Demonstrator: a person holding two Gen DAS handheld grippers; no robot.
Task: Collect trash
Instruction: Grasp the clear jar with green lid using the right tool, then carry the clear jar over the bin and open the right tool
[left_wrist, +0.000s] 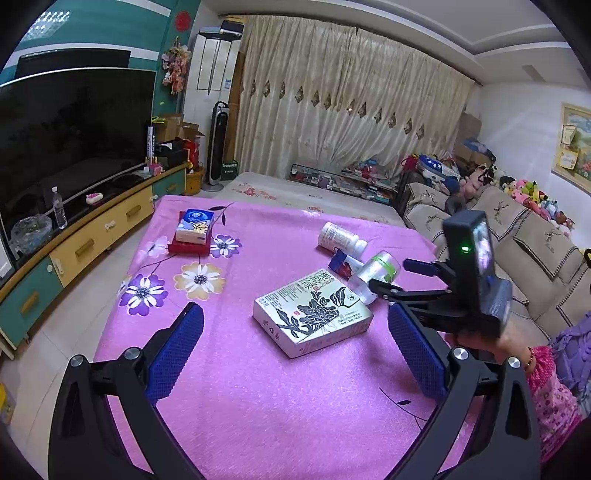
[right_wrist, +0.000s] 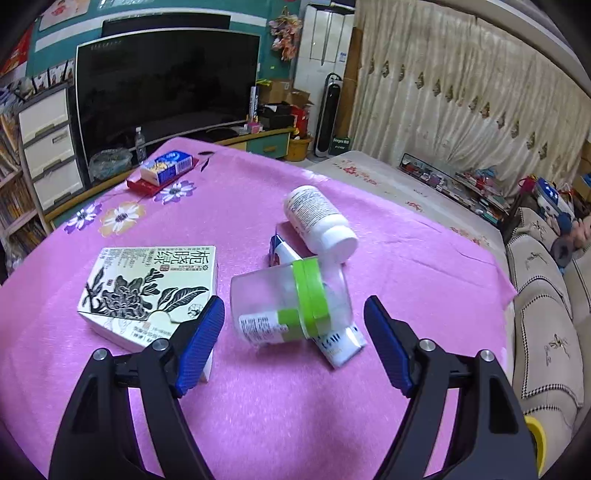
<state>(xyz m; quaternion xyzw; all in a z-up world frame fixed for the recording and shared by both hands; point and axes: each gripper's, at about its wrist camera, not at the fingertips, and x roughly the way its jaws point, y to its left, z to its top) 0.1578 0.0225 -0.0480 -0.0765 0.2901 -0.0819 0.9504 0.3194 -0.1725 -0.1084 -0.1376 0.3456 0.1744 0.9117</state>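
Four trash items lie in a cluster on the table (left_wrist: 229, 406), toward its right edge, w/ wide bare pink cloth on the near side and along the left edge. Far-left corner holds a tissue pack (left_wrist: 195, 226) on a red tray (left_wrist: 186, 248), well apart from the cluster.

Left gripper (left_wrist: 295, 347) hangs over the near part of the table, jaws spread wide, nothing btwn them; the box (left_wrist: 312, 312) lies just past its fingertips, roughly centred. Right gripper (right_wrist: 294, 343) is also wide open, reaching in from the right edge. The jar (right_wrist: 288, 306) sits on its side just ahead of the gap btwn its blue pads (right_wrist: 201, 343), not touched. Box corner is just beside the right gripper's left pad; contact can't be told.

Jar is clear plastic w/ a green band, resting across a flat white tube (right_wrist: 341, 345). A white bottle (right_wrist: 317, 221) w/ white cap lies on its side just beyond, nearer the far edge. Box is flat cardboard, cream w/ black flower print. Cloth is fuzzy pink w/ printed flowers near the left edge. Pads are ribbed blue rubber.
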